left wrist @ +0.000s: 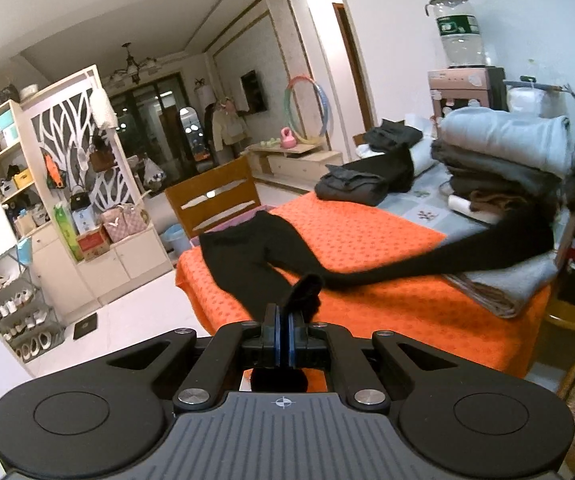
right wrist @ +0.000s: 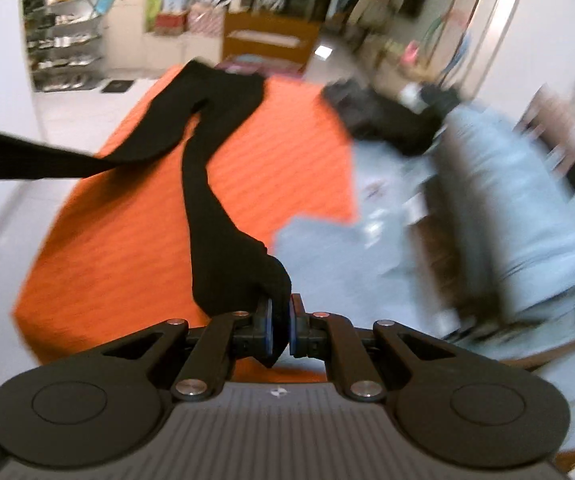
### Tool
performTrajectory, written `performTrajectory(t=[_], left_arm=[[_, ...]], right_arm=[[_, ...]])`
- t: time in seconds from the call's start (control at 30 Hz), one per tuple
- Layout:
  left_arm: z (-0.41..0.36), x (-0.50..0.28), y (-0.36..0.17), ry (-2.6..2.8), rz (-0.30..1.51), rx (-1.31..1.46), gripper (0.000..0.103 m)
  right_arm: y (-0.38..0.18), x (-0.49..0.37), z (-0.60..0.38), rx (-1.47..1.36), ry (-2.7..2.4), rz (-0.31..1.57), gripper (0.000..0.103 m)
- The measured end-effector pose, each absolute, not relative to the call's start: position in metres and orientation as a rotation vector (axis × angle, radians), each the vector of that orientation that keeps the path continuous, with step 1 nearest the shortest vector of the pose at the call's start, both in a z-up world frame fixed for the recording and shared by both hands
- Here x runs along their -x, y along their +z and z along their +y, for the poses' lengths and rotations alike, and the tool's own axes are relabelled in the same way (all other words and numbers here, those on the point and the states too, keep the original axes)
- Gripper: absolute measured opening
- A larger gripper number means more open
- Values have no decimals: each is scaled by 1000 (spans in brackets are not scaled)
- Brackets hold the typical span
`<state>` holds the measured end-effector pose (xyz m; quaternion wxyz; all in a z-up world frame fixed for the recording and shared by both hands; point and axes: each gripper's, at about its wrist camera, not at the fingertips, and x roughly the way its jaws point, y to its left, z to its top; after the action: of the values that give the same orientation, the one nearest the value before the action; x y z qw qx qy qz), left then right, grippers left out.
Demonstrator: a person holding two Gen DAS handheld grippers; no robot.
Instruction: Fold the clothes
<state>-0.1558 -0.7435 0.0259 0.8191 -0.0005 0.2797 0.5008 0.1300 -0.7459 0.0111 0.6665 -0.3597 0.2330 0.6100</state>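
Plain black stretchy leggings (left wrist: 255, 248), no print. Orange dotted cloth cover (left wrist: 367, 236) on tabletop, darker orange dots in rows. Pale blue-grey checked sheet (left wrist: 427, 200) beyond. Folded stack: light grey thick blanket (left wrist: 503, 136) over dark grey and brown layers. Blue pads line black jaws.

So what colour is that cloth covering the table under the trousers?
Bright orange with a dotted texture: the table cover, clearest in the left wrist view.

White lattice shelf unit (left wrist: 75, 152) with bags at left of the frame, wooden chair (left wrist: 213, 200) at centre, hoop (left wrist: 307, 110) leaning on the far wall, water dispenser (left wrist: 461, 60) upper right, shoe rack (left wrist: 11, 304) lower left.
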Motion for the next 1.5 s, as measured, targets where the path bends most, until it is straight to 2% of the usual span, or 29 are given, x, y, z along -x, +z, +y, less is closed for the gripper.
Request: performTrajectory(t=[0.13,0.4,0.57,0.63,0.7,0.77,0.87,1.13,1.23,1.33,1.5], left_arm=[[-751,140,11,1008,643,56,6],[-768,116,-73,880,861,133,6],[-770,123,-113,843,912,238,8],[-769,125,-117,834,909,274,9],[-768,128,-117,821,903,310,22],[-769,131,-111,817,888,333,29],[-767,132,-99,818,847,378,35],[-718,104,-65,736,667,633,40],[-704,87,-73,686,652,733,41],[-691,71,-82,635,637,832,46],[-680,48,-108,619,706,917,51]], right_arm=[[9,-125,-755,889,1401,464,9],[-71,-93,-774,993,1489,668,9],[-101,-77,-772,997,1502,732,9],[-106,-75,-772,986,1505,748,9],[-109,-76,-770,965,1504,763,9],[-111,-77,-770,948,1500,768,10],[-109,-78,-774,916,1504,755,10],[-97,-62,-781,887,1591,696,10],[-97,-53,-783,888,1634,682,10],[-101,-41,-784,904,1679,666,10],[-107,-18,-789,937,1757,633,10]])
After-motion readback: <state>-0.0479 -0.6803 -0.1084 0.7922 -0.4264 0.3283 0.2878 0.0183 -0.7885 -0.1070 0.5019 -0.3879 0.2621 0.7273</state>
